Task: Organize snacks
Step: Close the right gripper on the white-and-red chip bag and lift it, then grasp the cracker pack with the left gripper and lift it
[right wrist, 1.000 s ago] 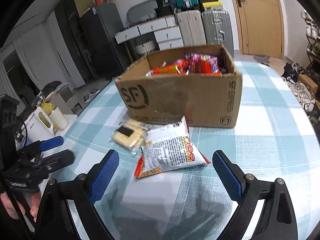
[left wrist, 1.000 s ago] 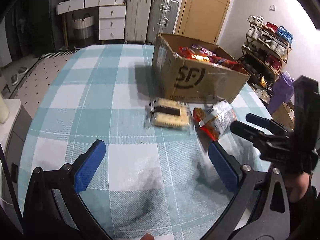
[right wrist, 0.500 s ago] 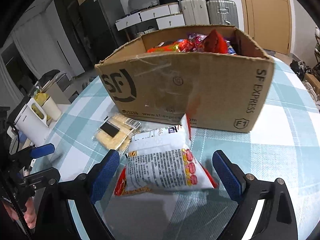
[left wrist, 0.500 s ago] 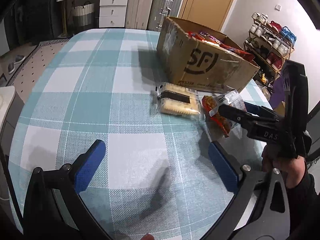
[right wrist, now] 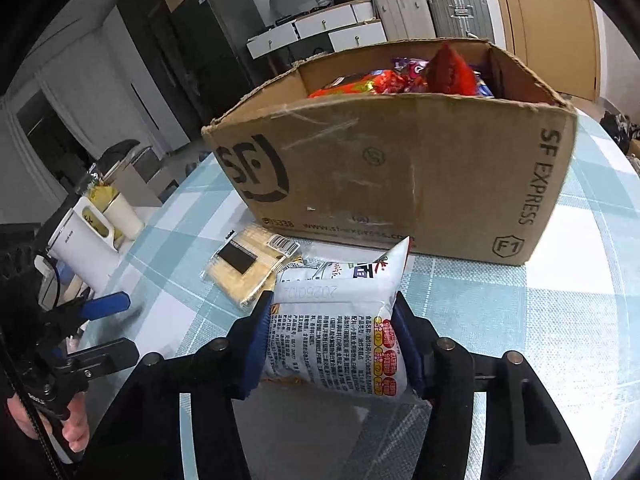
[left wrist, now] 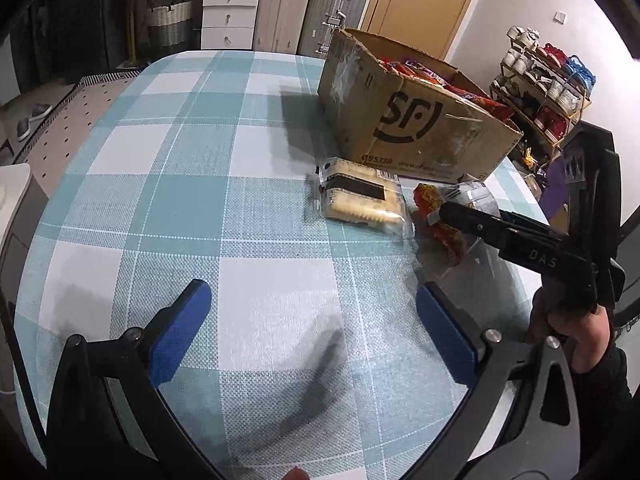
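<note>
Two loose snacks lay outside the one box (right wrist: 400,176): a white bag (right wrist: 340,344), squeezed between the blue pads of the right claw (right wrist: 332,344), whose jaws had just been closing on it, and a cracker pack (right wrist: 248,268) just ahead and to that claw's left. The left claw (left wrist: 308,332) stood wide apart with nothing in it, the pack and box well ahead of it to its right. All sat on a teal-and-white checked cloth (left wrist: 192,184), with two suitcases (left wrist: 308,12), white drawers (left wrist: 228,8), a door (left wrist: 424,0) and a shoe rack (left wrist: 544,92) beyond
</note>
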`<state>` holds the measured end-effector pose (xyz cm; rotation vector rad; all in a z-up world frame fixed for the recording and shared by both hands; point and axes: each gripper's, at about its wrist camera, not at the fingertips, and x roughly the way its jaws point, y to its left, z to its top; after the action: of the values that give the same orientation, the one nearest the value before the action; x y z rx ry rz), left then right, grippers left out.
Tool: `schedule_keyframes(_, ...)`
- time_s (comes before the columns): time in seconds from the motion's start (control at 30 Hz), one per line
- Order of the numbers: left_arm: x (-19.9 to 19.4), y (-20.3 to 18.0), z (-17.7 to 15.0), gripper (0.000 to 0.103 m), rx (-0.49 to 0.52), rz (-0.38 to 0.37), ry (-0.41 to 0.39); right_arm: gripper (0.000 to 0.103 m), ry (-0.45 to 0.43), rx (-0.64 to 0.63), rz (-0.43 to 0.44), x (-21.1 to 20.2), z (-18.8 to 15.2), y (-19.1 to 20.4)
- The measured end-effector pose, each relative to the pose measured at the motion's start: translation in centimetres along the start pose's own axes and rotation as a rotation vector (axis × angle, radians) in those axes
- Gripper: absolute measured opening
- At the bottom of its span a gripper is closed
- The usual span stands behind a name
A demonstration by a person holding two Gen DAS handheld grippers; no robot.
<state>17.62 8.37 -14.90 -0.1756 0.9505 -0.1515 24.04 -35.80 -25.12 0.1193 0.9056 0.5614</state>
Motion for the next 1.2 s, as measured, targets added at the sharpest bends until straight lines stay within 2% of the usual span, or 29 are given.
schedule_keyframes(0.2,0.4,-0.4,0.2,0.102,0.013,0.012,0.012,0.056,-0.023,0.010,0.009,-1.5,-0.8,0.0)
schedule_keyframes(0.4,2.2,-2.6,2.1,0.102,0.079,0.021,0.036,0.056,-0.091,-0.004,0.005,-4.4,-1.9,0.2)
schedule_keyframes(0.73,6.4,-4.2,5.5,0.102,0.104,0.029,0.075,0.056,-0.141,0.054,-0.012,-8.7,-3.7,-1.2)
schedule_keyframes(0.93,8.8,-4.3,6.6,0.102,0.076,0.016,0.121,0.056,-0.154,0.070,-0.029,-9.9,-4.6,-1.5)
schedule_keyframes(1.2,10.7,-4.1,7.6,0.102,0.098,0.055,0.121,0.056,-0.161,0.063,-0.032,-10.4,-5.0,-1.3)
